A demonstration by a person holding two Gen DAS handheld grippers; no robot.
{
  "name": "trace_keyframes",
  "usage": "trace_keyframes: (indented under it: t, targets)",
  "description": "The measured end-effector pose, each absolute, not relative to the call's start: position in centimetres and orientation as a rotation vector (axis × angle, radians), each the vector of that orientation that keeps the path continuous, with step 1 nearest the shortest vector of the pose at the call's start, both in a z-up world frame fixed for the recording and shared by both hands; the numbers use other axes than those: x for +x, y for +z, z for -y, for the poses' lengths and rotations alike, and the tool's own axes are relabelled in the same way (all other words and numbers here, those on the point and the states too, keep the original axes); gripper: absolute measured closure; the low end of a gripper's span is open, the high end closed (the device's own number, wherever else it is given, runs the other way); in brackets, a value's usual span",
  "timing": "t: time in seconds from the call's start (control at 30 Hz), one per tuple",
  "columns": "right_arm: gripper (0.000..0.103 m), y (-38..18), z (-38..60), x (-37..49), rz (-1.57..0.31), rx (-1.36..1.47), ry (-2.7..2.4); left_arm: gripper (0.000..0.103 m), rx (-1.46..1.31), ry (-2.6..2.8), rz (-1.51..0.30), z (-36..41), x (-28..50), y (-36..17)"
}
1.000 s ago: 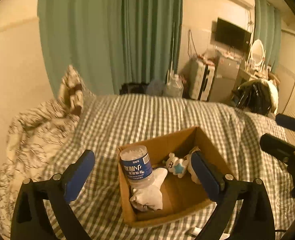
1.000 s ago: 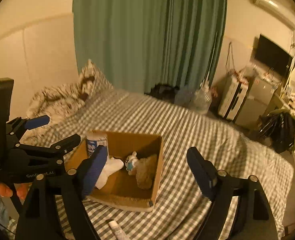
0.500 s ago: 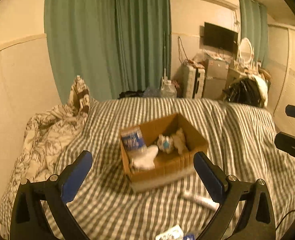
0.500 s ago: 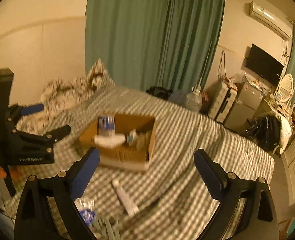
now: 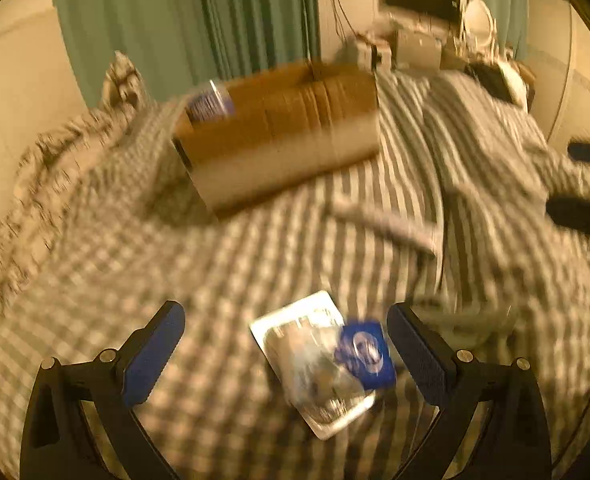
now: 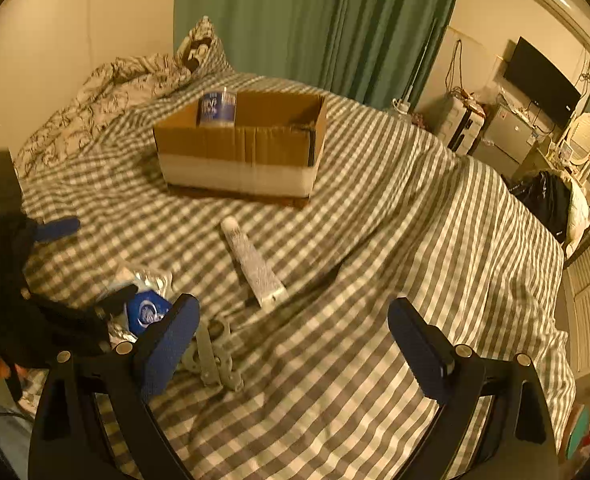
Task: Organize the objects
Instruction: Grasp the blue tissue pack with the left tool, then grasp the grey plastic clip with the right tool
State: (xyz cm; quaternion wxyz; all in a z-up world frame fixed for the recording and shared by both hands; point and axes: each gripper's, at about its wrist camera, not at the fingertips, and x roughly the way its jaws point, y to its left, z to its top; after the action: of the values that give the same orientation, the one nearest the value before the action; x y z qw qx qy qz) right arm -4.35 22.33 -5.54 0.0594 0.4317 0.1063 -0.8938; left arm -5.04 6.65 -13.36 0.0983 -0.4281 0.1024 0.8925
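1. One bed fills both views, covered by a grey-and-white checked blanket (image 6: 375, 216); a rumpled leaf-print duvet (image 6: 107, 100) is bunched at its far left, against green curtains (image 6: 295, 20).
2. A brown cardboard box (image 6: 239, 148) sits open-topped on the blanket, well beyond both grippers. In the left wrist view it is motion-blurred (image 5: 283, 128).
3. Standing upright in the box's far-left corner is a clear bottle with a blue label (image 6: 217, 109), its top rising above the rim.
4. The left gripper (image 5: 285, 350) has its jaws spread wide, holding nothing. Between its blue pads, on the blanket, lies a clear foil-like packet with a blue label (image 5: 323, 364), nearer the right pad. The view is too blurred to say whether either pad touches it.
5. The right gripper (image 6: 293, 338) also has its jaws spread wide and empty, over bare blanket.
6. A white tube (image 6: 253, 262) lies flat on the blanket between the box and the right gripper, apart from both, its cap end pointing towards the box.
7. The same packet (image 6: 147, 312) shows in the right wrist view just left of that gripper's left pad, partly hidden by the left gripper's dark frame.
8. A small grey metal tool (image 6: 215, 354), possibly pliers, lies just beside the right gripper's left pad.
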Motion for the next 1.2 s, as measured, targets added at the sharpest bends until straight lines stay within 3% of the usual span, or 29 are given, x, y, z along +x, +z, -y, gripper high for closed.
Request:
trace_keyframes:
  t: [0.4,0.53,1.1,1.2]
  targets:
    - [0.008,-8.3,-21.5,-4.8,-0.373,1.363,-2.671,0.000,-1.338,2.507,-0.374,-8.7,-4.5,-17.8]
    - [0.008,-9.2,-20.6,-4.8,-0.404,1.377,-2.637,0.027,-1.352,2.497,-0.358,-7.9,-4.6,-18.1]
    - [0.008,-18.2,-13.4,-7.8,-0.569,1.625,-2.316,0.029,-1.239,2.666,-0.209,-1.0,-5.2,-11.8]
    - [0.014,-19.1,-13.4,-8.1,-0.558,1.673,-2.276,0.029,-1.225,2.682,-0.208,-0.3,-4.9,-11.4]
